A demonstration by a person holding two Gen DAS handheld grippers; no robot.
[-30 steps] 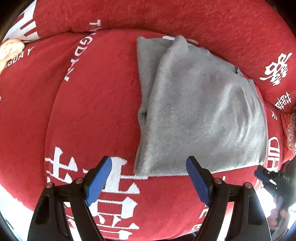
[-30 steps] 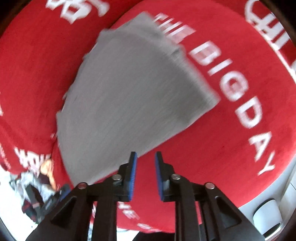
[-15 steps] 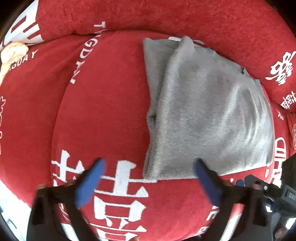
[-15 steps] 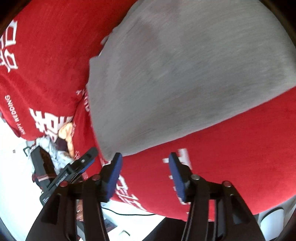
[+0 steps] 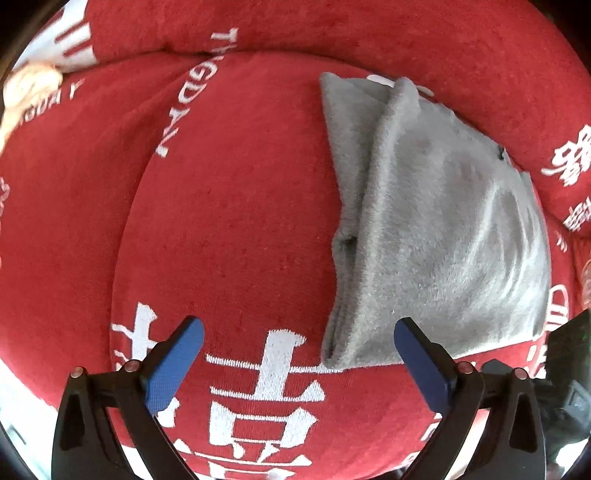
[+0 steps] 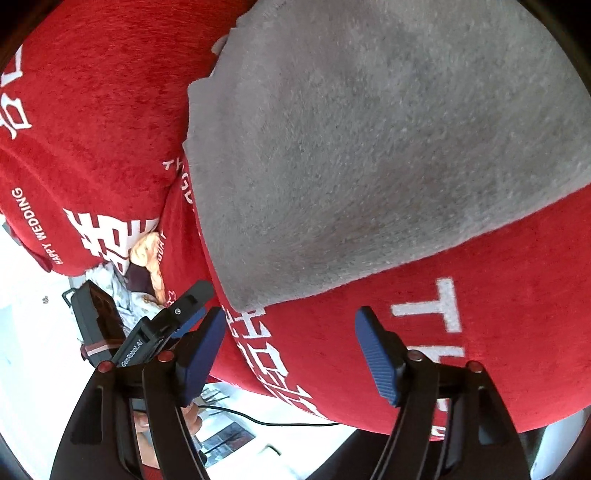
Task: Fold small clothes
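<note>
A grey fleece garment (image 5: 436, 229), folded into a rough rectangle, lies flat on a red cushion (image 5: 229, 221) with white lettering. My left gripper (image 5: 298, 332) hovers over the cushion at the garment's near left corner, its blue pads spread wide open and gripping nothing. In the right wrist view the same garment (image 6: 369, 147) fills the upper part. My right gripper (image 6: 291, 317) sits just short of its near edge, jaws opening, with only red cushion (image 6: 480, 314) between them. The left gripper's body (image 6: 162, 332) shows beside my right gripper's left finger.
A red back cushion (image 5: 332, 26) rises behind the garment, and another printed cushion (image 6: 74, 166) sits to the side. A beige soft item (image 6: 147, 254) is wedged by the cushions. White floor with a black cable (image 6: 266, 421) lies beyond the cushion's edge.
The left jaws have spread wider. The right gripper has swung in close to the garment's near edge, and its jaws have gone from nearly shut to well apart. The garment has not moved.
</note>
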